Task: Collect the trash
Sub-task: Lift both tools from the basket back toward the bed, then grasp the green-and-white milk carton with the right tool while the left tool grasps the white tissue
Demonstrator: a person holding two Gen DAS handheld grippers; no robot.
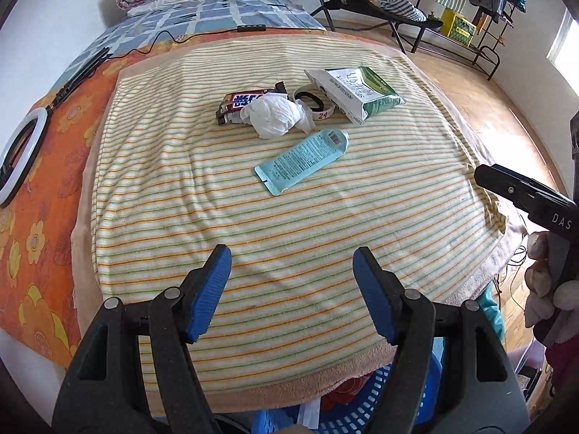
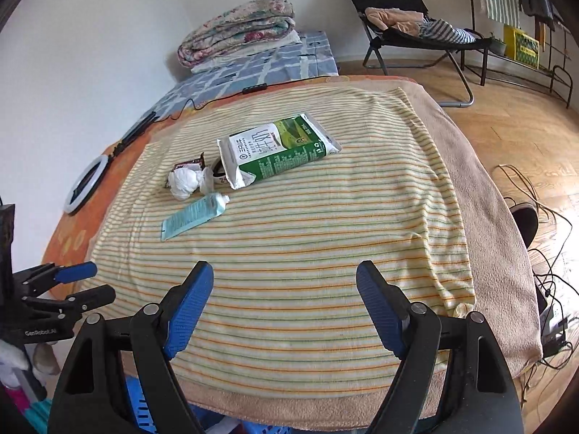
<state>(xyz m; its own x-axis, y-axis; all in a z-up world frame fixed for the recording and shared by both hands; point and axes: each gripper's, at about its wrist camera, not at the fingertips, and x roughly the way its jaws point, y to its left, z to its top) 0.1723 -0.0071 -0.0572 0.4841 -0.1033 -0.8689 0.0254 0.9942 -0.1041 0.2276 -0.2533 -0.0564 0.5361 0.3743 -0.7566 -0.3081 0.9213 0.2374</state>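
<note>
Striped towel (image 1: 289, 217) covers bed, wood floor (image 2: 506, 126) beyond. Crumpled tissue (image 1: 275, 114), blue tube (image 1: 304, 155), carton (image 1: 358, 90) clustered. Both claws (image 1: 291, 293) (image 2: 284, 307) gape, empty.

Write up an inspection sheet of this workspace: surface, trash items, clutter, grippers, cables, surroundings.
Surface: striped towel spread over the bed, lightly wrinkled.
Job's things: milk carton lying flat; blue tube flat, nearest the grippers; crumpled white tissue; candy wrapper behind it; tape roll between tissue and carton. Blue basket below the bed's near edge.
Clutter: ring light on the orange sheet; folded quilt at the far end.
Grippers: left gripper and right gripper both open, empty, over the towel's near edge.
Cables: black cord across the bed; loose cables on the floor.
Surroundings: folding chair with clothes; clothes rack; wooden floor.
</note>
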